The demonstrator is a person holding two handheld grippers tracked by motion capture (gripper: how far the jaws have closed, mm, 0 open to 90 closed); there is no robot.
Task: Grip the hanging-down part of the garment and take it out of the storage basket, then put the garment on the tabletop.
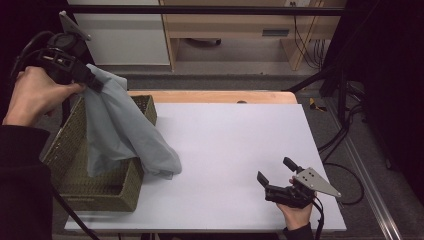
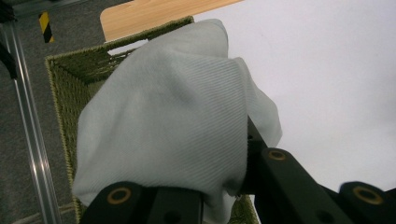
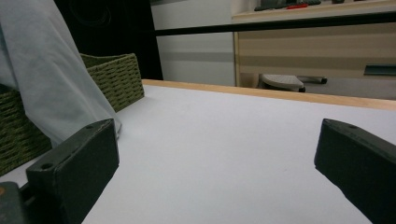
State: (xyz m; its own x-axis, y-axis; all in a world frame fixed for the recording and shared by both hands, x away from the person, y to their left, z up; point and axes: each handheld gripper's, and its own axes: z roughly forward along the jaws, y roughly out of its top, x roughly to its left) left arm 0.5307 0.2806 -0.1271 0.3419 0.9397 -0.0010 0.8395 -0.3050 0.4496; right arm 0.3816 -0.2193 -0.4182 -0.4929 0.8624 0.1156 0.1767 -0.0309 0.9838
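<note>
A pale grey-blue cloth (image 1: 120,130) hangs from my left gripper (image 1: 92,82), which is shut on its top edge high above the woven green basket (image 1: 95,192). The cloth drapes over the basket's right wall, and its lower end rests on the white table (image 1: 230,145). In the left gripper view the cloth (image 2: 173,116) bunches between the black jaws, with the basket (image 2: 65,88) below. My right gripper (image 1: 276,173) sits low at the table's front right, open, nothing between its jaws. Its view shows the cloth (image 3: 46,70) and basket (image 3: 116,79) off to the left.
A wooden strip (image 1: 210,96) runs along the table's far edge. Beyond it stand a white cabinet (image 1: 125,35) and a wooden desk (image 1: 240,25). Cables and a dark stand (image 1: 340,85) lie on the floor to the right.
</note>
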